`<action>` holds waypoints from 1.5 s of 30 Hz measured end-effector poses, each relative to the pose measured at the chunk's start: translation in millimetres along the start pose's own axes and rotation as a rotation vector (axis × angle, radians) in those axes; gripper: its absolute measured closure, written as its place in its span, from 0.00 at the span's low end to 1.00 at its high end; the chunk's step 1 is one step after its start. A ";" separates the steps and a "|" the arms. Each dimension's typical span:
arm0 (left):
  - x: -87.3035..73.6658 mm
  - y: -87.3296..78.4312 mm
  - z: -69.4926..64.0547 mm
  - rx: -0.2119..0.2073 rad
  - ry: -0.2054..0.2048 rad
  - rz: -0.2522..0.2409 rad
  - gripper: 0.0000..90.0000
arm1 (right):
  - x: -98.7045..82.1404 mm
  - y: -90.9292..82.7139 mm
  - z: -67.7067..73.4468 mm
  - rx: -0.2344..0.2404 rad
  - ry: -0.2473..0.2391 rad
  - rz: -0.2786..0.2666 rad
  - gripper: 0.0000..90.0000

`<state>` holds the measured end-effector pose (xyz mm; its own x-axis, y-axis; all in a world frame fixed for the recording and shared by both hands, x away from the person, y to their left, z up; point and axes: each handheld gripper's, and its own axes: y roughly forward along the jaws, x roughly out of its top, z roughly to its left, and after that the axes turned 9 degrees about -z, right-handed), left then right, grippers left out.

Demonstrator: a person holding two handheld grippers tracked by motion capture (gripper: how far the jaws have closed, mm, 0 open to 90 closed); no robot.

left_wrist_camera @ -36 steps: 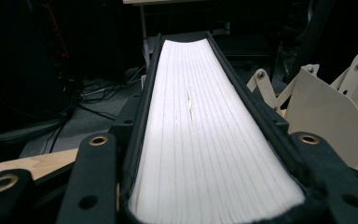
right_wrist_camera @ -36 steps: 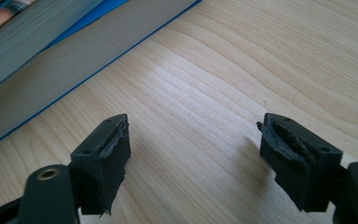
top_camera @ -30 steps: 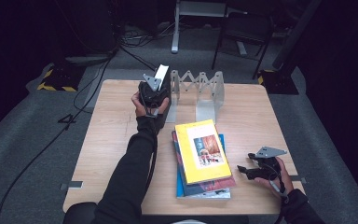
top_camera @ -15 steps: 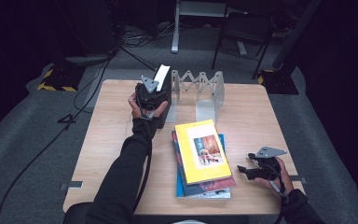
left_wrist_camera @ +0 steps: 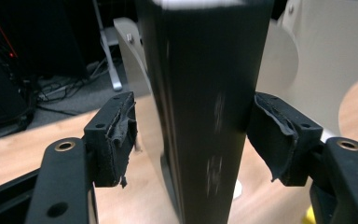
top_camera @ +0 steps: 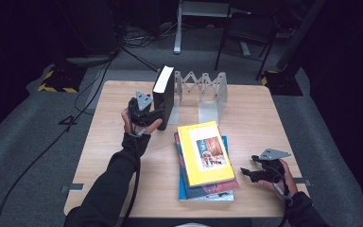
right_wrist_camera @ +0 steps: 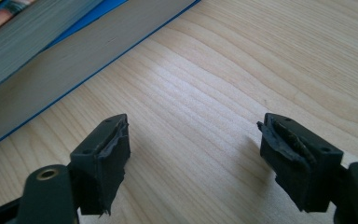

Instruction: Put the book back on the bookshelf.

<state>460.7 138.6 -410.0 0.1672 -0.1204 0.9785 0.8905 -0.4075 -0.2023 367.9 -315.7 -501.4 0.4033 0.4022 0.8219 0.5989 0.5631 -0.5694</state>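
A thick black book [top_camera: 164,94] stands upright at the left end of the grey accordion rack [top_camera: 203,90]. My left gripper [top_camera: 157,115] is at the book's near edge with the spine [left_wrist_camera: 205,102] between its jaws. The jaws have just been opening. The left pad [left_wrist_camera: 116,135] stands clear of the cover and the right pad [left_wrist_camera: 272,135] is right at it, so the grip is open. My right gripper [top_camera: 248,174] rests open at the table's front right, nothing between its pads [right_wrist_camera: 105,154].
A stack of books with a yellow one [top_camera: 203,152] on top lies mid-table, its page edges [right_wrist_camera: 51,51] just left of the right gripper. The rack's other slots hold nothing. Bare wooden table [top_camera: 113,161] spreads to the left. Chairs and cables lie on the floor beyond.
The black book went from tilted above the rack to upright in its left end. The left hand sank and drew back slightly, and its jaws spread wider. The right gripper has not moved.
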 end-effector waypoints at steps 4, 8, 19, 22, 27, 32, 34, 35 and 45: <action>-19.5 -0.9 0.0 -0.027 0.004 0.041 0.39 | 0.0 0.0 0.0 0.000 0.000 0.000 0.26; -30.4 3.8 -1.8 -0.043 0.009 0.079 0.46 | 0.0 0.1 -0.1 -0.001 0.001 0.000 0.26; -43.7 20.1 -10.5 -0.021 0.013 0.104 0.53 | -0.3 0.2 -0.3 0.001 0.002 -0.003 0.26; -44.2 23.3 -13.1 0.002 0.007 0.098 0.53 | -0.2 0.2 -0.3 0.000 0.002 -0.002 0.26; -44.7 27.6 -18.2 0.037 -0.001 0.088 0.54 | -0.3 0.2 -0.3 0.000 0.002 -0.003 0.26; -44.3 34.3 -23.7 0.104 -0.040 0.083 0.57 | -0.5 0.3 -0.3 0.000 0.002 -0.005 0.26; -43.7 36.7 -25.2 0.122 -0.047 0.084 0.57 | -0.5 0.2 -0.3 0.000 0.002 -0.005 0.26; -43.4 38.3 -25.7 0.131 -0.051 0.082 0.57 | -0.5 0.2 -0.3 0.000 0.003 -0.005 0.26; -40.9 48.9 -29.9 0.195 -0.089 0.079 0.58 | -0.6 0.4 -0.5 0.000 0.002 -0.007 0.25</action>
<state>484.7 96.5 -461.1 0.2687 -0.0616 0.9612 0.9365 -0.2165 -0.2757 368.2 -316.0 -502.1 0.4004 0.3974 0.8257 0.6012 0.5661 -0.5640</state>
